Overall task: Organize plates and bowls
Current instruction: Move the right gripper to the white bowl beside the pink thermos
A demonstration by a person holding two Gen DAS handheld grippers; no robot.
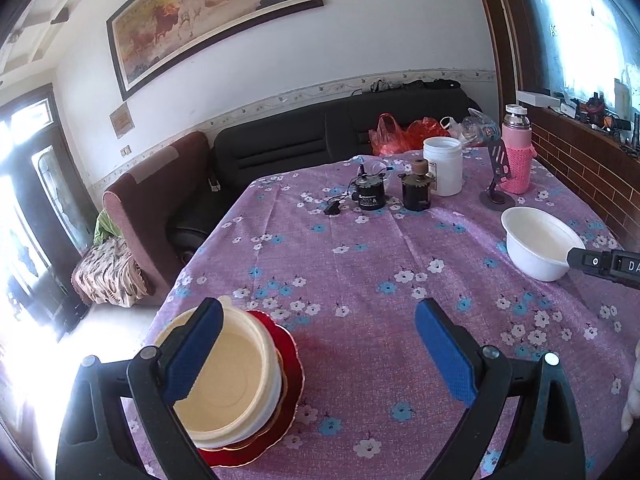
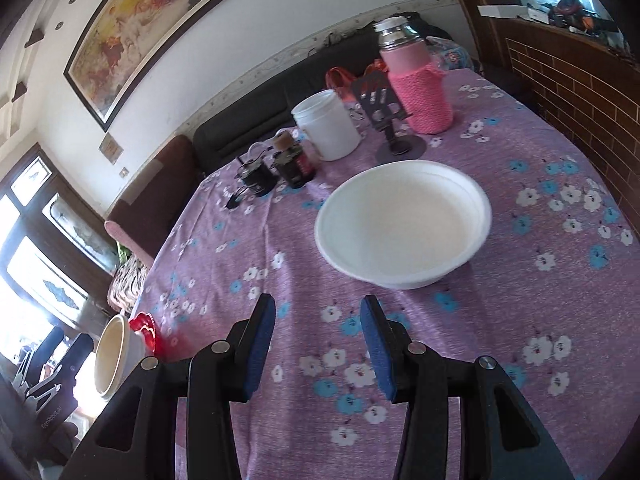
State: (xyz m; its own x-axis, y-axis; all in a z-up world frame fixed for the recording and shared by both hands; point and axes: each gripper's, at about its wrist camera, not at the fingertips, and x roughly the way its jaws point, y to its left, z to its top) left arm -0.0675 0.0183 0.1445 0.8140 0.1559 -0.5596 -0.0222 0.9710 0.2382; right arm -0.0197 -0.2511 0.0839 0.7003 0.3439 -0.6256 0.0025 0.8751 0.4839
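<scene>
Two stations on the worktop (image 1: 360, 264): a stack at near left w/ cream bowl (image 1: 224, 376) nested in a white one on a red plate (image 1: 290, 364), and a lone white bowl (image 2: 402, 222) far right, well apart. Left hand-held gripper (image 1: 320, 356) is spread wide, empty, one pad over the stack's rim, not gripping. Right hand-held gripper (image 2: 318, 350) is part open, nothing btw the pads, short of the lone bowl. Step prob.: fetch that bowl. Next: reach fwd, straddle near rim, pinch, carry to stack.
</scene>
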